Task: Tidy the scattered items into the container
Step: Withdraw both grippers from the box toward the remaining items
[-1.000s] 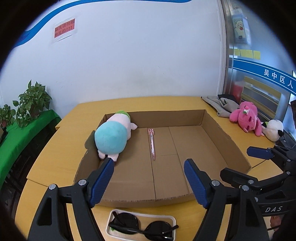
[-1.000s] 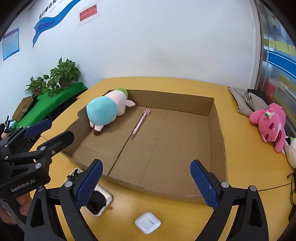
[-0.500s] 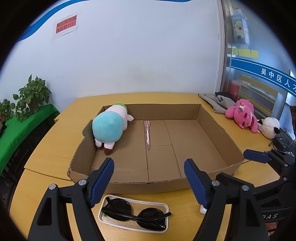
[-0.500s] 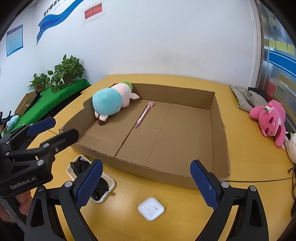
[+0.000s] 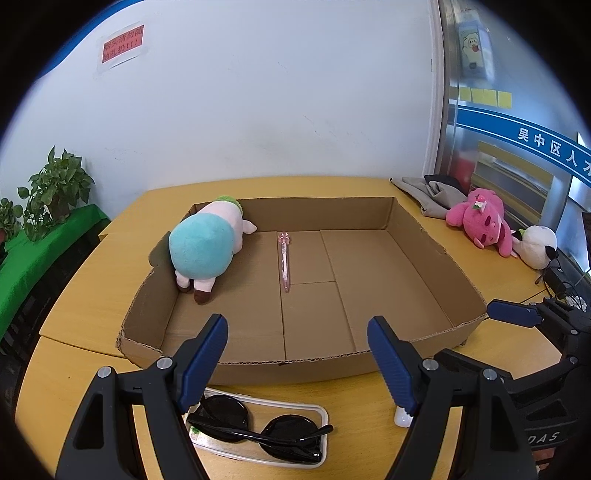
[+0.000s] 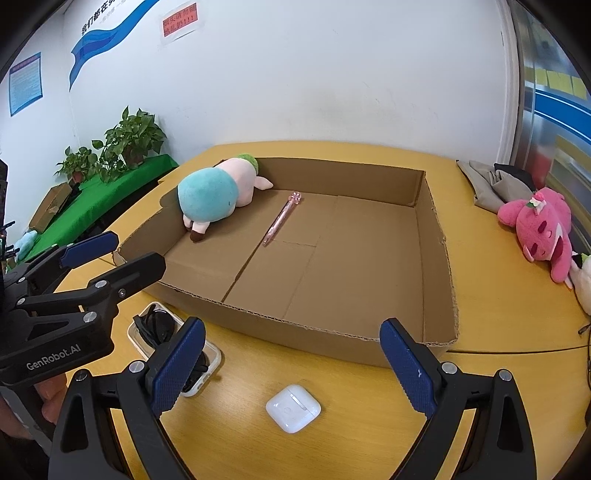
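Right wrist view — white earbud case [image 6: 293, 407] lies before the open right claw [image 6: 291, 363].

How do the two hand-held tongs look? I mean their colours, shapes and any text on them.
Both are alike: the left tongs and right tongs have black, angular frames with triangular cut-outs and silver screw heads. Each finger ends in a long dark blue pad with a fine ribbed texture. The left tongs' body carries white "GenRobot.AI" lettering; the right one shows white letters "DAS". No cables or sleeves are visible.

White wall [image 5: 258, 110] is seen behind yellow table [image 6: 498, 306]; red notice [image 6: 180, 21] is posted; plants [image 6: 129, 138] are set on green-covered bench [image 6: 92, 199] at left.
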Action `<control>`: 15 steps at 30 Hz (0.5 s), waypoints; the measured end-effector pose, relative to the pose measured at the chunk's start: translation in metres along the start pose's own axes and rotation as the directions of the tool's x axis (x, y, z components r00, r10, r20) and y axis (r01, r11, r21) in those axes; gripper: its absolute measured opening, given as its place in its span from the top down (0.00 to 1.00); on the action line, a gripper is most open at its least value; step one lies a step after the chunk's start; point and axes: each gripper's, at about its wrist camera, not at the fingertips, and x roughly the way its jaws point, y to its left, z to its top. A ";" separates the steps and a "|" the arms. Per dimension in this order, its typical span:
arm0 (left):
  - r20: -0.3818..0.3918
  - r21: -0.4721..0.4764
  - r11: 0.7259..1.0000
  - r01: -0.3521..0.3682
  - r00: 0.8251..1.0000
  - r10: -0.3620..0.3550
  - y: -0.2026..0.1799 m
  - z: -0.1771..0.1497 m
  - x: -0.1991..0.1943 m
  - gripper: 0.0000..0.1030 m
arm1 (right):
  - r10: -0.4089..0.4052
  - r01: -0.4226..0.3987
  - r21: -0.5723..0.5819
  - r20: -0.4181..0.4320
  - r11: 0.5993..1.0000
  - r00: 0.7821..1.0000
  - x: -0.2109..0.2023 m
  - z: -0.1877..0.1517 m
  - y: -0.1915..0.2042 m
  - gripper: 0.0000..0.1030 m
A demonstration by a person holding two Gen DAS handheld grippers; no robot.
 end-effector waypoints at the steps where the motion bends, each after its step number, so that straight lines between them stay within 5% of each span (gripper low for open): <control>1: -0.002 0.000 1.000 0.001 1.000 -0.001 0.000 0.000 0.001 0.24 | -0.002 0.002 -0.001 -0.002 1.000 1.000 0.001 -0.001 0.000 0.05; 10: -0.032 -0.008 1.000 0.025 0.999 -0.025 0.002 -0.005 0.008 0.24 | 0.012 -0.012 -0.001 -0.025 1.000 1.000 0.011 -0.005 0.000 0.05; 15: -0.106 -0.032 0.995 0.093 0.990 -0.096 0.005 -0.018 0.022 0.24 | 0.035 -0.036 -0.011 -0.074 0.999 0.997 0.024 -0.024 -0.008 0.05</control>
